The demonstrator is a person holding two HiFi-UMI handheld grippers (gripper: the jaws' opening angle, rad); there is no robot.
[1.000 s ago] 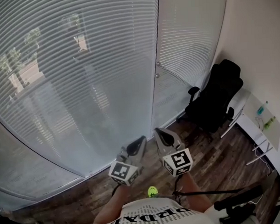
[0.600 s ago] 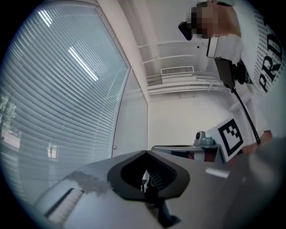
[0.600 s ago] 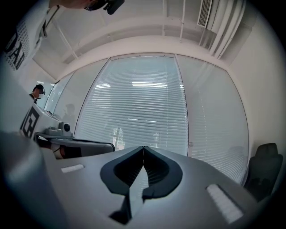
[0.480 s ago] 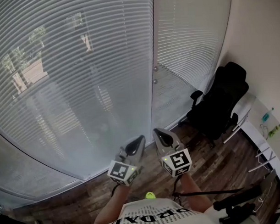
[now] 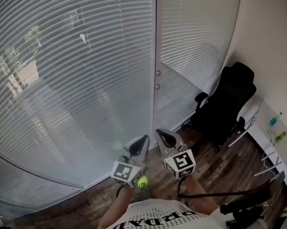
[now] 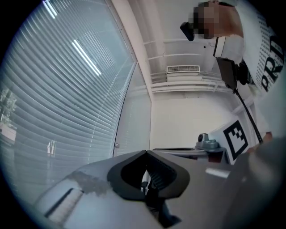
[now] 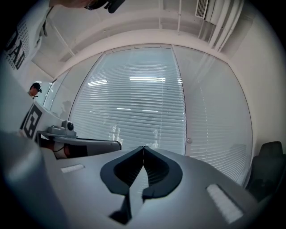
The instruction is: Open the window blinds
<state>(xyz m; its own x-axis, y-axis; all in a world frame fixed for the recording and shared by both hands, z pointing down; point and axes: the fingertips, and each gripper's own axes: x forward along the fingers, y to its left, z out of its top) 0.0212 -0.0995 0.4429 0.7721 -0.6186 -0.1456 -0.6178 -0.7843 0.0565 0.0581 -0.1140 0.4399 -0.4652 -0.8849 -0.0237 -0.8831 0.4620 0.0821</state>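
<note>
Closed white slatted blinds [image 5: 77, 90] cover the glass wall ahead, with a second panel [image 5: 197, 39] to the right of a pale upright frame [image 5: 155, 64]. Two small round knobs [image 5: 157, 80] sit on that frame. My left gripper [image 5: 144, 138] and right gripper [image 5: 158, 133] are held side by side low in the head view, pointing at the frame's base and well short of it. Both are shut with nothing between the tips. The left gripper view shows the blinds [image 6: 58, 89] beyond the shut gripper [image 6: 145, 152]. In the right gripper view the slats [image 7: 134, 103] stand ahead of the shut gripper [image 7: 143, 147].
A black office chair [image 5: 227, 104] stands by the right wall, next to a white desk [image 5: 271, 130] with small green items. A black stand [image 5: 243, 207] lies low at the right. Dark wood floor [image 5: 216, 165] runs up to the window.
The person has stepped closer to the blinds: the frame and slats look nearer and the chair has shifted right. Both grippers stay shut and side by side.
</note>
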